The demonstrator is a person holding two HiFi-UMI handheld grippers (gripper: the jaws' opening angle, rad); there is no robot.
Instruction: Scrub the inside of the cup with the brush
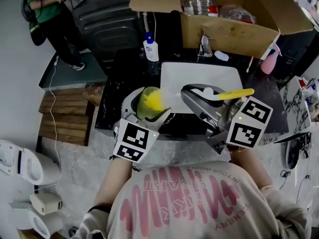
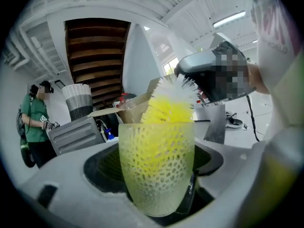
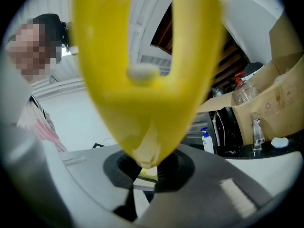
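Observation:
A pale green, dimpled translucent cup [image 1: 148,108] is clamped upright in my left gripper [image 1: 147,112], low and left of the white basin. In the left gripper view the cup [image 2: 156,170] fills the middle between the jaws of the left gripper [image 2: 156,189]. The brush's yellow and white bristles [image 2: 171,103] are inside the cup and stick out above its rim. My right gripper [image 1: 205,99] is shut on the brush's yellow handle [image 1: 235,93], which points right. In the right gripper view the looped handle [image 3: 147,80] rises out of the right gripper [image 3: 147,167].
Behind the white basin [image 1: 199,73] stand an open cardboard box [image 1: 229,31] holding bottles, a white pump bottle [image 1: 150,48] and a pink bottle [image 1: 269,62]. A dark crate [image 1: 109,24] and a person in green [image 1: 47,9] are at the far left. Wooden slats [image 1: 65,116] lie on the floor.

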